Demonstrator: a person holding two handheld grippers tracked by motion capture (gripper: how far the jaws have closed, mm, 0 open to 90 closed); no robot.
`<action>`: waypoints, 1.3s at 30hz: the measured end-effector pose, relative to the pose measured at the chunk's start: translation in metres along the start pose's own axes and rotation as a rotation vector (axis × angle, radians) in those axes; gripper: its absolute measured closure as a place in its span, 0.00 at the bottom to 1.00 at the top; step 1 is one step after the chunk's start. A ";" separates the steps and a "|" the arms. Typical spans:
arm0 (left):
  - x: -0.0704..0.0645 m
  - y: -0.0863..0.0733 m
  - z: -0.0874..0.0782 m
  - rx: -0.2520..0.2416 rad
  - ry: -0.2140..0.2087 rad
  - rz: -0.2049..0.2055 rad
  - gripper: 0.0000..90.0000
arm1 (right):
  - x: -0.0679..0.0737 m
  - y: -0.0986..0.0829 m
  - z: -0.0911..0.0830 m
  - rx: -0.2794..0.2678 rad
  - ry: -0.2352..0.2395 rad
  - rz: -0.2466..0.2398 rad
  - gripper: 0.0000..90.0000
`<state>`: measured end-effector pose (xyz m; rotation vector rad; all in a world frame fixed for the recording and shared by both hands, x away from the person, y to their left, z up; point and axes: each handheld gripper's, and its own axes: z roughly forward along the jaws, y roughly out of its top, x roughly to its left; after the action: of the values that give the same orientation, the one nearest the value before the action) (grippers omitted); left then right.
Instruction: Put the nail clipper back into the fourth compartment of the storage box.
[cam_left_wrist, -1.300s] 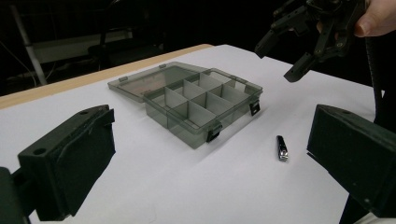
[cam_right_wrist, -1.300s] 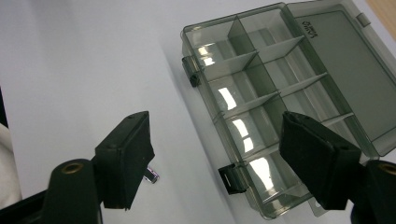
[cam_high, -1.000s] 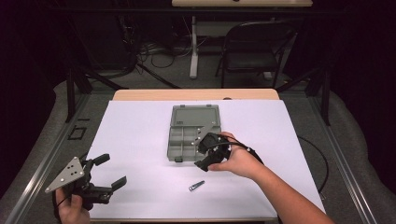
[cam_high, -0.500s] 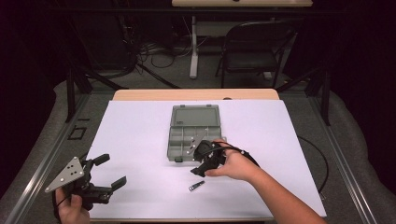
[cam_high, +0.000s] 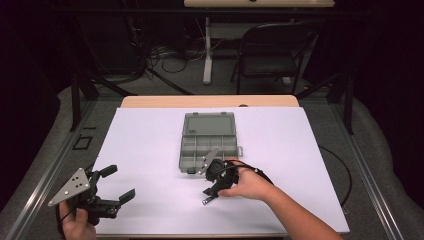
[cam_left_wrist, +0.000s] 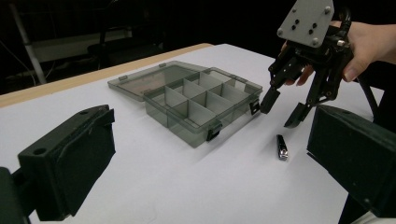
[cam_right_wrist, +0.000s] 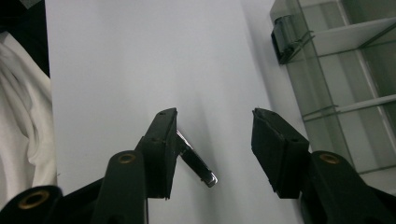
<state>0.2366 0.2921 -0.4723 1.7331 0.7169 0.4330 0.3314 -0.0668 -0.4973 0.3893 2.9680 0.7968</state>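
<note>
Table (cam_high: 150, 150): flat white matte sheet over a wood top, fills the middle of the high view, smooth with little friction, so anything nudged on it will likely slide. Box (cam_high: 207, 144): smoky translucent plastic organizer at centre of the high view, lid hinged open flat toward the top of the frame, thin dividers making small compartments, black latches on the near wall; looks light, so a bump from the claw would probably shove it. Left claw (cam_high: 116, 183): lower left of the high view, jaws spread, holding nothing, resting well apart from the work. Right claw (cam_right_wrist: 212, 140): jaws spread, hovering over the clipper (cam_right_wrist: 197, 159), black blocky pads, angled down; in the high view it sits just below the box at lower centre. Clipper: small, flat, shiny metal nail clipper lying on the table just beside the box's near wall, in the right gripper view partly under the left pad rather than centred between the jaws. Risks: off-centre closing would likely push it sideways or pinch one end so it pivots out; thin low profile plus slick metal means the pads may ride over it or scrape the sheet; if lifted by an edge it could drop short of a compartment or hit a divider.
</note>
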 end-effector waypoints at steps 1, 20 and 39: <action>0.000 0.000 0.000 0.001 0.000 0.001 0.01 | 0.000 -0.001 0.001 -0.004 0.005 -0.006 0.57; 0.000 0.000 0.000 0.004 0.001 0.000 0.01 | 0.013 -0.006 0.026 0.047 0.045 -0.070 0.61; 0.001 -0.001 0.000 0.003 0.001 0.000 0.01 | 0.019 -0.005 0.037 0.086 0.048 -0.118 0.72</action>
<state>0.2370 0.2925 -0.4732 1.7361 0.7188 0.4322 0.3158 -0.0487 -0.5315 0.1983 3.0434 0.6771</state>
